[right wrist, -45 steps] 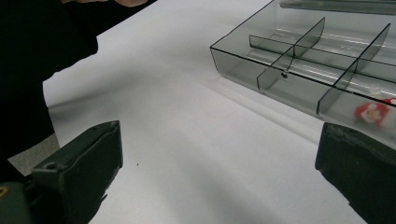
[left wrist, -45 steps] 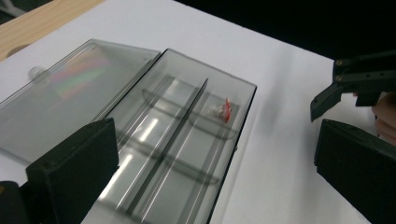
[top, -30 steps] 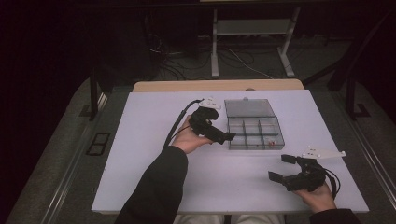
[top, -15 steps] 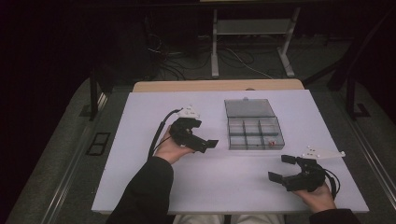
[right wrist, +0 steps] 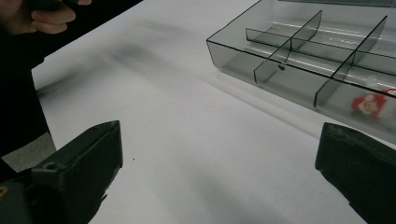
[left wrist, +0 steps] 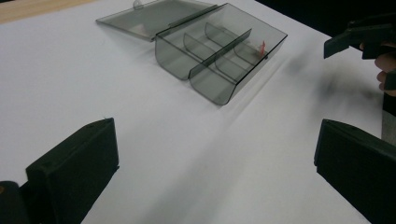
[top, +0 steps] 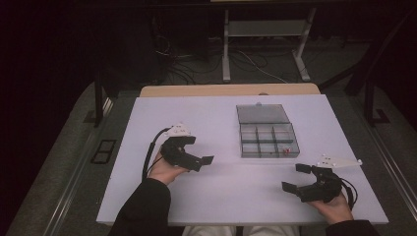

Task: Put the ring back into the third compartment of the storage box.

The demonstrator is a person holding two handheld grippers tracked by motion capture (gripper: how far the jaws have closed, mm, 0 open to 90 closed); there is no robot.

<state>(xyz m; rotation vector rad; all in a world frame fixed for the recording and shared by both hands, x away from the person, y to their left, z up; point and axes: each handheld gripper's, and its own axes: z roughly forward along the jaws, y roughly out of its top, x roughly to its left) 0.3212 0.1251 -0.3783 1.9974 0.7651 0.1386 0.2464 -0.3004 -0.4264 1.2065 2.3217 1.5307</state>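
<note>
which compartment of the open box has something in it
The compartment at the front right corner of the grey box, nearest the right gripper: it holds a small red and white thing. The other compartments look bare.

Left tongs and right tongs — both gaping, seemingly empty.

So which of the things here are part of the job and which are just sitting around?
Part of the job:
- grey compartment box, lid open
- small red item in one compartment
- left tool, open
- right tool, open

Just lying about:
- cables on the floor behind the table
- metal stand
</note>
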